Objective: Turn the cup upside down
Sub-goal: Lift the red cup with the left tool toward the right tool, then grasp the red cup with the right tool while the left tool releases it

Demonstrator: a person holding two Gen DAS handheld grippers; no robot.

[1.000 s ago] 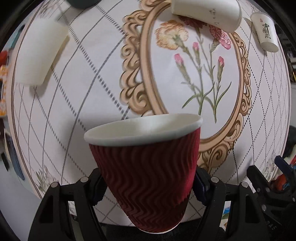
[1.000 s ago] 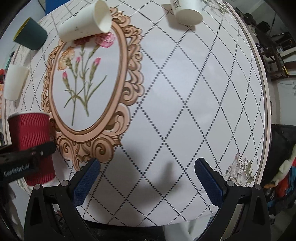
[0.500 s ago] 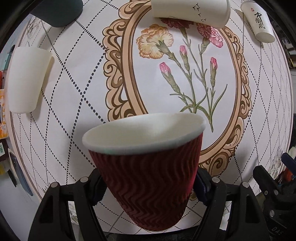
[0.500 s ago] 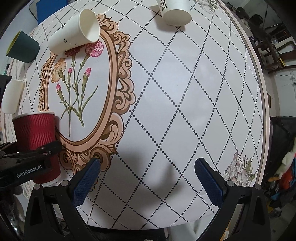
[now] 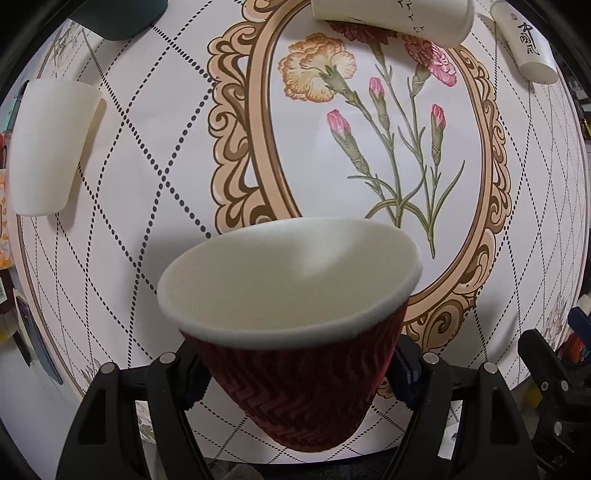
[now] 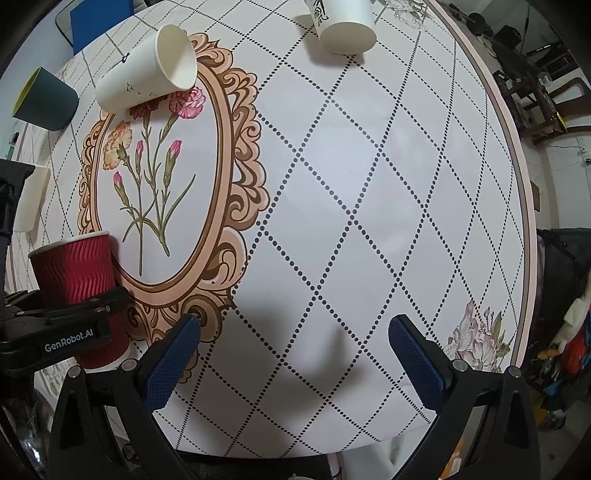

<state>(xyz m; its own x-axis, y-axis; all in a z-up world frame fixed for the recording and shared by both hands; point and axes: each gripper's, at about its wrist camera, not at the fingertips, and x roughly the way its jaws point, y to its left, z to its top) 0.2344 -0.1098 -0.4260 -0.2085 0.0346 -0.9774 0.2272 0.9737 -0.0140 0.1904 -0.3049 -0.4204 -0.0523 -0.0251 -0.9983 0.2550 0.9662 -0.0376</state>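
Note:
My left gripper point(image 5: 295, 373) is shut on a red ripple paper cup point(image 5: 295, 384) with a white rim and white inside. The cup is mouth up and lifted off the table, its opening tipped toward the camera. In the right wrist view the same red cup point(image 6: 74, 273) hangs at the lower left with the left gripper point(image 6: 70, 325) clamped around its lower half. My right gripper point(image 6: 293, 354) is open and empty above the bare tablecloth, to the right of the cup.
The round table point(image 6: 369, 184) has a diamond-pattern cloth with a flower oval. A white paper cup point(image 6: 147, 75) lies on its side at the back, another white cup point(image 6: 343, 22) further right, a dark teal cup point(image 6: 44, 99) and a plain white cup point(image 5: 51, 147) at the left.
The left gripper has risen with the red cup and tilted it, so its white inside now shows. The right gripper has risen slightly and stayed open.

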